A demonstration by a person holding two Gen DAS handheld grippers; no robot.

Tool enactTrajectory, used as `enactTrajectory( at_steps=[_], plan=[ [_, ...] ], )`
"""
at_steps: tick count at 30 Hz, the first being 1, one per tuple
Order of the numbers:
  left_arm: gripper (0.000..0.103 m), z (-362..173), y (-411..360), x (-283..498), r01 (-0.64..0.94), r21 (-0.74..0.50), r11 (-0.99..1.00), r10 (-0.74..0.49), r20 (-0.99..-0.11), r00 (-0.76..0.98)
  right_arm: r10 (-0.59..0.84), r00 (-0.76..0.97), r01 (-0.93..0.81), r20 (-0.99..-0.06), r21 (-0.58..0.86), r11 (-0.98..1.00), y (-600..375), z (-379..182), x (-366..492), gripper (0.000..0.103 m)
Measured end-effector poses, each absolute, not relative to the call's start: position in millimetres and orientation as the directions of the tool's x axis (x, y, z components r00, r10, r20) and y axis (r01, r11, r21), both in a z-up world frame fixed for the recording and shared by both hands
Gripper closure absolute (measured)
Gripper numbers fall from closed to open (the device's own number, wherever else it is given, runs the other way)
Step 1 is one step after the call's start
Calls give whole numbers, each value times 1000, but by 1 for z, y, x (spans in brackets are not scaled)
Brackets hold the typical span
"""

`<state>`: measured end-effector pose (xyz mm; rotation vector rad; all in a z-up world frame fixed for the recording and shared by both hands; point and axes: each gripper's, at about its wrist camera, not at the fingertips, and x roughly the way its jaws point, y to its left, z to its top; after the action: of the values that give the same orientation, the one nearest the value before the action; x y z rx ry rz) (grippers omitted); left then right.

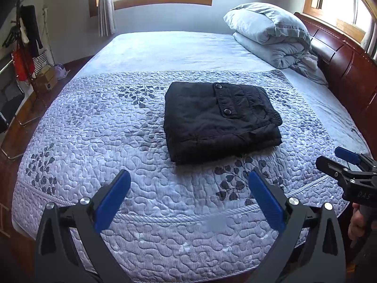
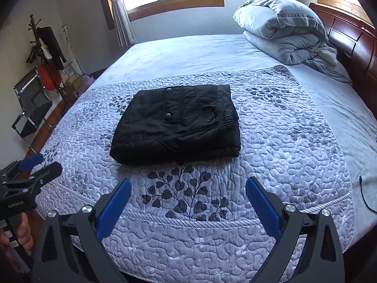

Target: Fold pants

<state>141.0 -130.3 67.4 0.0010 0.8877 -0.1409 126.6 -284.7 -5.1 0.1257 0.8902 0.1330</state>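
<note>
The black pants lie folded into a compact rectangle on the quilted blue-grey bedspread, pocket flap with two snaps facing up. They also show in the right wrist view. My left gripper is open and empty, held above the bed's near edge, well short of the pants. My right gripper is open and empty too, likewise back from the pants. Each gripper shows in the other's view: the right one at the far right, the left one at the far left.
A rolled grey duvet lies at the head of the bed by the dark wooden headboard. A coat stand and a black chair stand on the floor left of the bed. A thin black cable lies at the bed's right edge.
</note>
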Motion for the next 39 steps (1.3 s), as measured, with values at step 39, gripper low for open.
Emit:
enactTrajectory(
  at_steps=[39],
  plan=[
    [3,62,-130,146,135,-64,989,-134,-781,609,162,612,-63,-774,156,986,-286,-11,130,5]
  ],
)
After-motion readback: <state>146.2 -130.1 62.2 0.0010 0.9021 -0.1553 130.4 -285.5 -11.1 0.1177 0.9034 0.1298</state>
